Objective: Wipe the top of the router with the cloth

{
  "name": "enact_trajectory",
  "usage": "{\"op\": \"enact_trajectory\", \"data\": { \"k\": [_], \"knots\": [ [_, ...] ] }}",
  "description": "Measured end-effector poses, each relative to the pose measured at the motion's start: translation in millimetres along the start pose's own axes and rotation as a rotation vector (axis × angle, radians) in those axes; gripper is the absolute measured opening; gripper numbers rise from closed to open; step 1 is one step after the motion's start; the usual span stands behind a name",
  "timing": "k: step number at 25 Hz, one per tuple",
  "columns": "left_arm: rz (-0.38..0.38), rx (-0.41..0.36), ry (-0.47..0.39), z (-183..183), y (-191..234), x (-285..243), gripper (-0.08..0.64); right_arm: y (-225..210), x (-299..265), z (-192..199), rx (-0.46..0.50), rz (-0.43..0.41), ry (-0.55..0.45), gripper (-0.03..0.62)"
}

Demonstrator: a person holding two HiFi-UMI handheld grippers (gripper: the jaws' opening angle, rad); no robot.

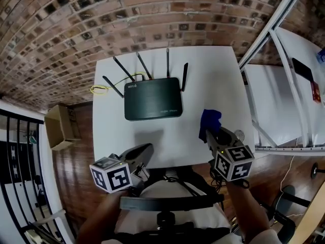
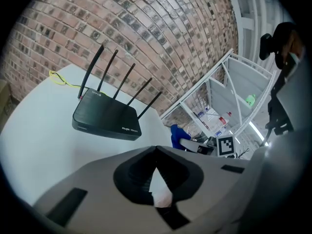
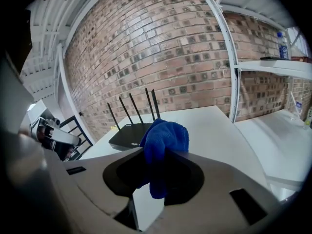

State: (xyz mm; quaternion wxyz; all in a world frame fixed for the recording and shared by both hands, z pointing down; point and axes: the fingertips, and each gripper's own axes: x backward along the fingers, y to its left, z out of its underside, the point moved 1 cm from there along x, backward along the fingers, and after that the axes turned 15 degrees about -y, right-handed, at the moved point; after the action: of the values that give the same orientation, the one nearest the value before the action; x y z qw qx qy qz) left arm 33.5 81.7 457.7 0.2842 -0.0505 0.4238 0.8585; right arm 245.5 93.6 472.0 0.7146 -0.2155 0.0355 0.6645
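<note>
1. Toward 12 o'clock from the middle of the white counter (image 1: 218,75) in the head view, the black router (image 1: 153,98) lies flat. Its five antennas (image 1: 143,65) stand along its far edge, on the side of the brick wall (image 1: 76,19).
2. A thin yellow cable (image 1: 101,88) lies looped on the counter at about 9 o'clock of the router, close to its rear left corner.
3. The right hand-held gripper (image 1: 209,135) is at about 4 o'clock of the router and apart from it, over the near right part of the counter. Its jaws are closed on the bunched blue cloth (image 1: 209,119). The cloth sticks out past the tips toward the router and a fold of it hangs down between the jaws. The cloth does not touch the router.
4. The left hand-held gripper (image 1: 148,148) is at about 6 o'clock of the router, over the counter's near edge. Its jaws meet at the tips and hold nothing. Only white counter shows through the small gap behind the tips.
5. Each hand-held gripper carries a marker cube (image 1: 112,176) at the person's end.
6. A cardboard box (image 1: 57,127) sits on the wooden floor at 9 o'clock of the counter, and a white shelf rack (image 1: 277,27) stands at 3 o'clock.
</note>
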Motion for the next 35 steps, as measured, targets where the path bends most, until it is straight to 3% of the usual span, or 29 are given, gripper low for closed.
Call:
{"op": "enact_trajectory", "data": {
  "k": [11,35],
  "knots": [
    [0.051,-0.018,-0.005,-17.1,8.8,19.3,0.028,25.2,12.1,-20.9,0.066,0.036,-0.038,0.106],
    [0.062,-0.015,-0.025,-16.7,10.3,32.2,0.028,44.6,17.7,-19.0,0.093,0.019,-0.021,0.104]
  ]
}}
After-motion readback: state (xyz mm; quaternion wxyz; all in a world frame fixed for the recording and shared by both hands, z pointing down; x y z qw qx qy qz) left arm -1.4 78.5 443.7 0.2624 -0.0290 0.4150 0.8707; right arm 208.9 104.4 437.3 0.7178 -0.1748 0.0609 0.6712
